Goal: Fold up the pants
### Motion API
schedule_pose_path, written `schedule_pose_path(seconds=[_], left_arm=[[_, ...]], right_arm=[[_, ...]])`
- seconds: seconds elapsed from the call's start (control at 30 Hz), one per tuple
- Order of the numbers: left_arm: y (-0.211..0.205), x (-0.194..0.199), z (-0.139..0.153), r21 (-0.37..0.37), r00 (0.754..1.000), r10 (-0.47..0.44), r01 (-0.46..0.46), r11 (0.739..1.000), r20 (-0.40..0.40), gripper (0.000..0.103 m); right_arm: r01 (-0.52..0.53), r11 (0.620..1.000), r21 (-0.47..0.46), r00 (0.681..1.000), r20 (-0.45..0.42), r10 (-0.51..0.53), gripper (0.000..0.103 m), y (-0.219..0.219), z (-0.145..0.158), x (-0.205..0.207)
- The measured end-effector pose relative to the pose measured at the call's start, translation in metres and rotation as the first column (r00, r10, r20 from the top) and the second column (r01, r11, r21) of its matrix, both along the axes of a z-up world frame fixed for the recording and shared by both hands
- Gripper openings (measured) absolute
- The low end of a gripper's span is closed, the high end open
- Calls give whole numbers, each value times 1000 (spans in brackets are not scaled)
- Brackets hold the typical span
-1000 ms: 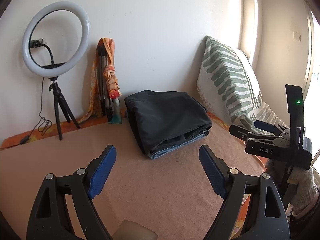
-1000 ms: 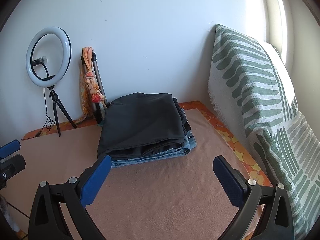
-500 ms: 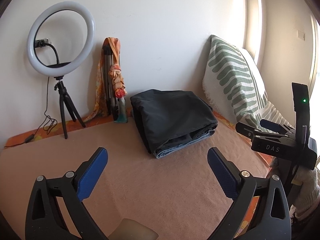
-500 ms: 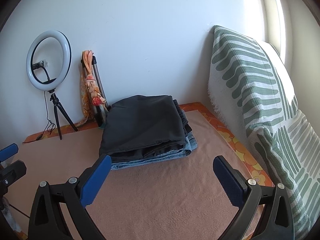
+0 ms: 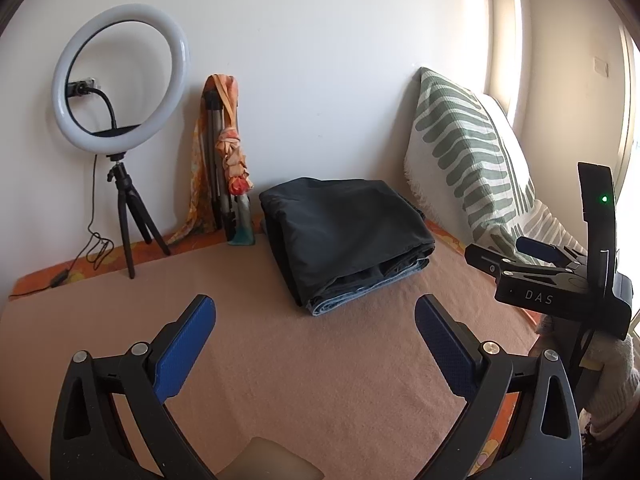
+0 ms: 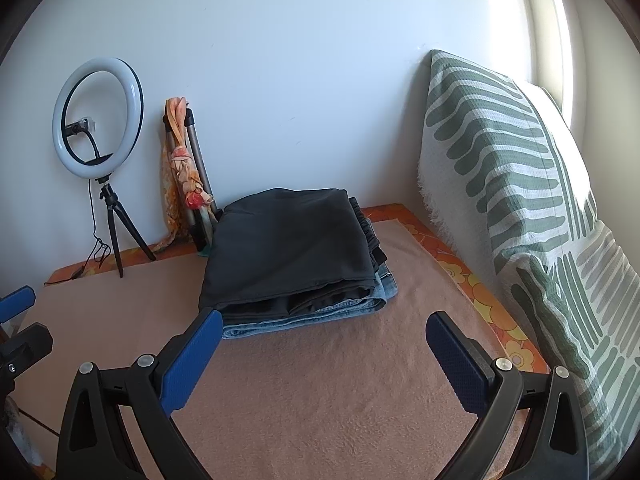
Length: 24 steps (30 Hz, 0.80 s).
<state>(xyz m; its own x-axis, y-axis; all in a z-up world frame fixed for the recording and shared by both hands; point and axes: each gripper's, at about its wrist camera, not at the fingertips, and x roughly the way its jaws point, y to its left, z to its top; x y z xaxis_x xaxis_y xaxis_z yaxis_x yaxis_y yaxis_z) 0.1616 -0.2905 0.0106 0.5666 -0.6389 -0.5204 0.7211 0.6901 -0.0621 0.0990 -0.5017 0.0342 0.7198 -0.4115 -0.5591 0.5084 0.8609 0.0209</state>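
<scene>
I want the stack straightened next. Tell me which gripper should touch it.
Probably the right gripper: its open fingers frame the near edge of the folded black pants on blue jeans. The left gripper, also open, sits farther back.

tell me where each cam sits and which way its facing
Left wrist: on the left gripper, looking across the peach blanket at the folded pants and wall; its open blue fingers show, plus the right gripper and a gloved hand.
Right wrist: on the right gripper, facing the same stack from nearer the striped pillow; its open fingers show, and the left gripper's tip at the left edge.
Shared: pants, ring light, pillow, blanket.
</scene>
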Motion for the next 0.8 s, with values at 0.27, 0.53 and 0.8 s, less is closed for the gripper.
schedule_pose_path(seconds=[0.27,0.53,0.8], left_arm=[[1,1,2,-9,1000,0,0,1000,-4,100],[-2,0,0,4,1000,9,-9,1000,-7,100],[-4,1,-3,3,1000,12,-12,1000,-14,100]], right_arm=[[-2,1000,3,1000,-2,2,103,1,-1,1],[-9,1000,8,1000,-1,9,103,1,-2,3],[-18,1000,10,1000,-6,18,103,1,-5,6]])
